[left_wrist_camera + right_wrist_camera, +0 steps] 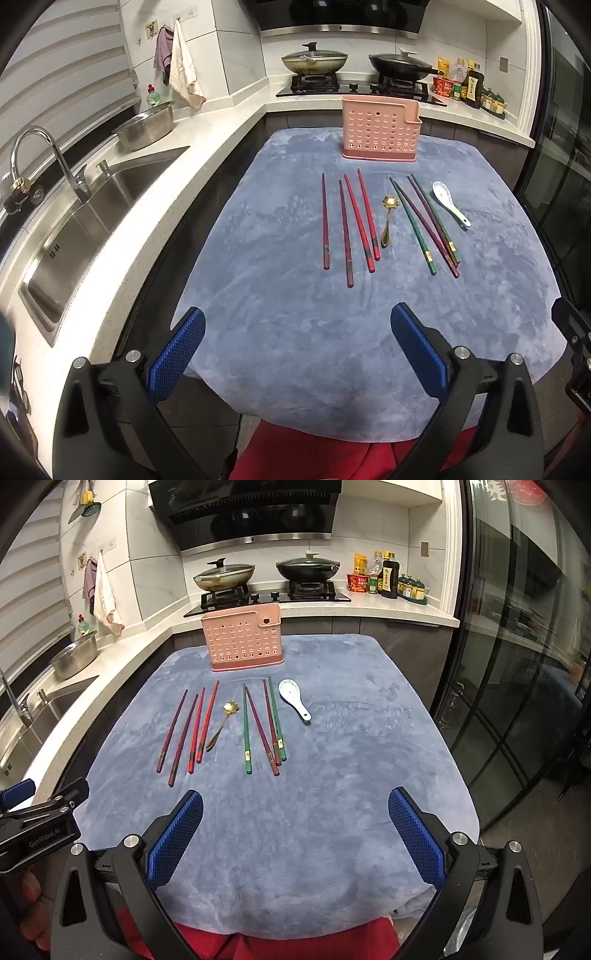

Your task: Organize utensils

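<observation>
Pink perforated plastic utensil holder (378,127) stands upright at 12 o'clock on blue-grey cloth-covered counter (277,350), nothing visibly in it. Task seems unstarted: all utensils lie flat on cloth, just short of holder. Four red and maroon chopsticks (349,225) at 11 o'clock; gold flower-bowl metal spoon (386,221) centre; four green and maroon chopsticks (428,225) at 1 o'clock; white ceramic soup spoon (448,201) furthest right. Left claw (297,332) spread wide, empty, hovering above near edge. Right claw (295,812) likewise spread wide, empty. Left to do: every piece into holder.
</observation>
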A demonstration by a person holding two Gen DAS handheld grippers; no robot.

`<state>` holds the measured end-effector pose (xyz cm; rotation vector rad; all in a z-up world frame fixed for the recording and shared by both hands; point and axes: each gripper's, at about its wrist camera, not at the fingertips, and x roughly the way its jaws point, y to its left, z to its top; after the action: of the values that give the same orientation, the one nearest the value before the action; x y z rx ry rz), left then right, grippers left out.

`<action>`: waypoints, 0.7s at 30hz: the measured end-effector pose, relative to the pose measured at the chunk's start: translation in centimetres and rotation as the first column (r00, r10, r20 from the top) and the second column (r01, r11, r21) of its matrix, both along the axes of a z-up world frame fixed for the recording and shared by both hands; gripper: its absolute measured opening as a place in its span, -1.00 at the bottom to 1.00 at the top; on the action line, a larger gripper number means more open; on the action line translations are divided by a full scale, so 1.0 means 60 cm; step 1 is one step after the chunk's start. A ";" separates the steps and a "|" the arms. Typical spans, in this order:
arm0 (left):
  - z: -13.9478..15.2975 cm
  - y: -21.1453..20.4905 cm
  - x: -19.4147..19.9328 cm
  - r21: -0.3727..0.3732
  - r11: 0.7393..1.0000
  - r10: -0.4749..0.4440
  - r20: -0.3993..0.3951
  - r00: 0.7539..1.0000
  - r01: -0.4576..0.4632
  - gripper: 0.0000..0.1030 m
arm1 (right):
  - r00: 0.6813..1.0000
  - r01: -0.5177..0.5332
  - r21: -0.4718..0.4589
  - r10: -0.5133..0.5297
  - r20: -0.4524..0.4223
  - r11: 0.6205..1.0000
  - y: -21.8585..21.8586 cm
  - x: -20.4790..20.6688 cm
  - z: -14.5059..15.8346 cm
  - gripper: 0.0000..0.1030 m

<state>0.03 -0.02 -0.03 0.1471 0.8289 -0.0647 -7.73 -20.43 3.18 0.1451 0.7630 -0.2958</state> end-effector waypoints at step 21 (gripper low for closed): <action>0.001 0.000 -0.001 -0.005 1.000 0.003 0.002 1.000 -0.003 0.86 | 1.000 -0.001 -0.005 0.001 0.008 1.000 0.000 0.000 0.002 0.87</action>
<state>-0.02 0.00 0.01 0.1413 0.8265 -0.0640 -7.73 -20.43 3.33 0.1412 0.7539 -0.2960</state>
